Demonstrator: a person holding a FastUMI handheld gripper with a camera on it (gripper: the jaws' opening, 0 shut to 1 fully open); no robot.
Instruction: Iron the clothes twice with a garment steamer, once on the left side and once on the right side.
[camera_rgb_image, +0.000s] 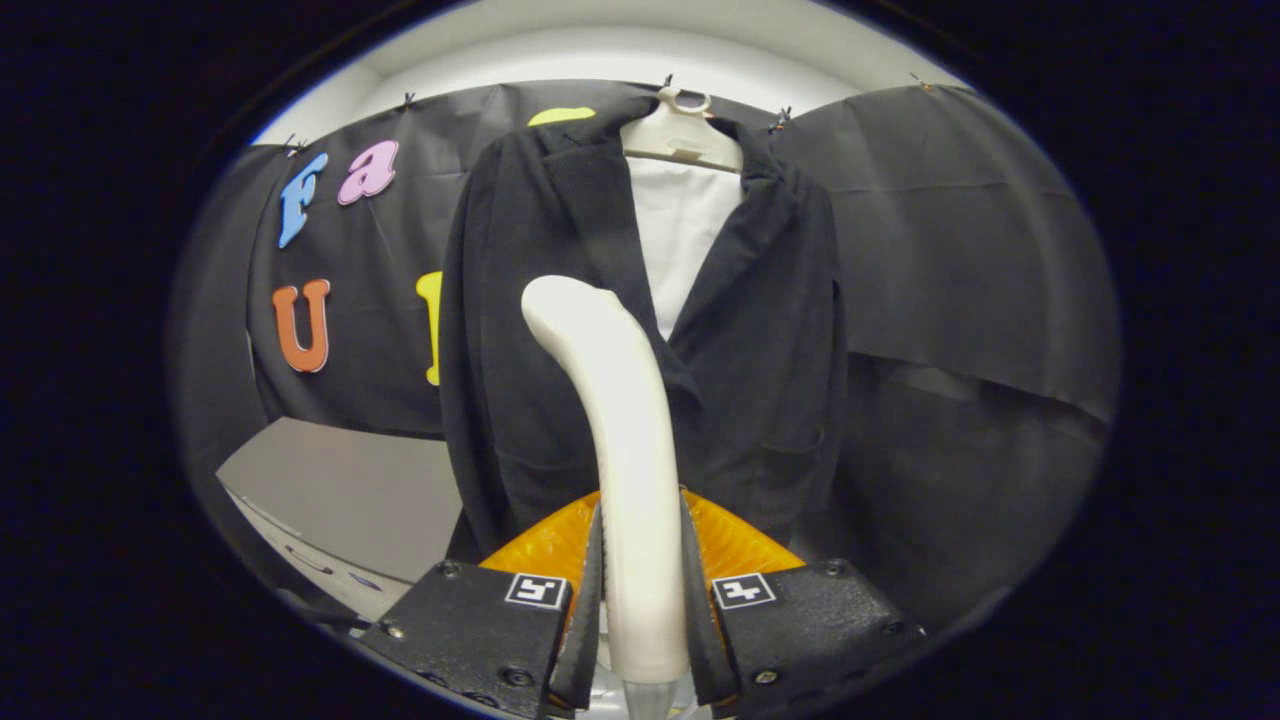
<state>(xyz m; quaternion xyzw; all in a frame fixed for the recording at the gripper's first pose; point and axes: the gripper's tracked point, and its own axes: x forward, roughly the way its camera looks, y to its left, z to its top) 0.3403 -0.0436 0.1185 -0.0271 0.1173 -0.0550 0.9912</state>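
Your jaws are clamped on the garment steamer (625, 470): both black fingers (590, 600) press against the sides of its white handle, which stands up between them and curves forward and over to your left at the top. Its rounded head sits in front of the jacket's left-hand panel, seen from the camera; you cannot tell from here whether the head is touching the cloth or just short of it.

The gripper (643, 610) has its two dark blocks at the bottom of the view, each carrying a small black-and-white marker, with orange plastic showing behind the fingers.

The black jacket (780, 340) hangs straight ahead of you, beyond the fingers, on a white hanger (685, 135) whose hook reaches up toward the top of the black cloth wall (980, 260). The jacket hangs open at the front, lapels spread, and a white panel (680, 240) shows in the gap between them below the hanger. One sleeve hangs down each side.

Low to the left of the jacket lies a grey bench (350, 490) top.
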